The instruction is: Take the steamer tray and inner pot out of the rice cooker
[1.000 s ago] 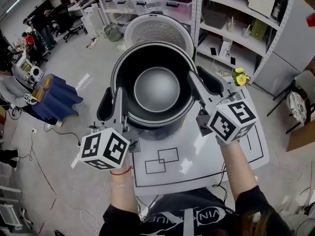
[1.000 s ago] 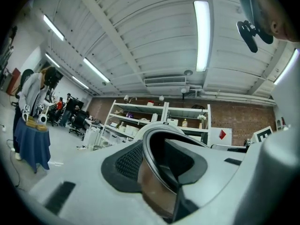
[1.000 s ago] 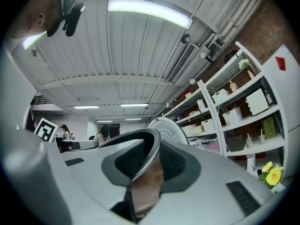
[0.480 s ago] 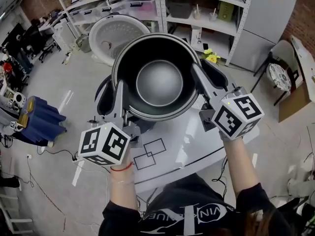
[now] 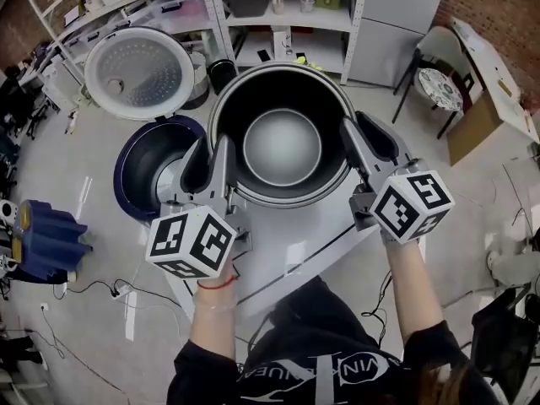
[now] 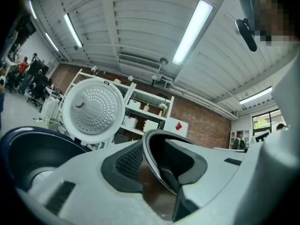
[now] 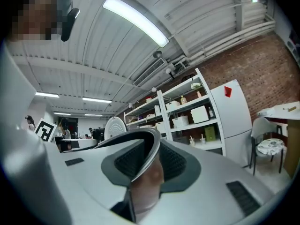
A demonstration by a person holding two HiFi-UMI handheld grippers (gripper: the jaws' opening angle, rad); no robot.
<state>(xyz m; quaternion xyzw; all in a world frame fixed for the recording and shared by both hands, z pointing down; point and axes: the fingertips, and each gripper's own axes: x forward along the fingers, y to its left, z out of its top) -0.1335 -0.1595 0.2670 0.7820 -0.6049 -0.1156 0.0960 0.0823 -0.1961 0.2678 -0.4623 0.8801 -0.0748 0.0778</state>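
The dark inner pot (image 5: 283, 146) with a grey bottom hangs between both grippers, to the right of the rice cooker (image 5: 145, 174). My left gripper (image 5: 211, 165) is shut on the pot's left rim and my right gripper (image 5: 368, 146) on its right rim. In the left gripper view the pot's rim (image 6: 151, 159) runs between the padded jaws of the left gripper (image 6: 159, 167). In the right gripper view the rim (image 7: 146, 154) sits likewise in the right gripper (image 7: 147, 167). The dark blue cooker stands open and hollow, its round perforated lid (image 5: 135, 72) tipped back.
The white table (image 5: 295, 236) lies under the pot. Behind it stand white shelves (image 5: 278, 11) with boxes and a white cabinet (image 5: 396, 7). A chair (image 5: 439, 83) and a cardboard box (image 5: 472, 121) are at the right; a blue object (image 5: 46, 234) sits on the floor at left.
Both grippers have carried the pot to the right, off the cooker. The cooker's hollow body and lid now show at the left. Both grips are unchanged.
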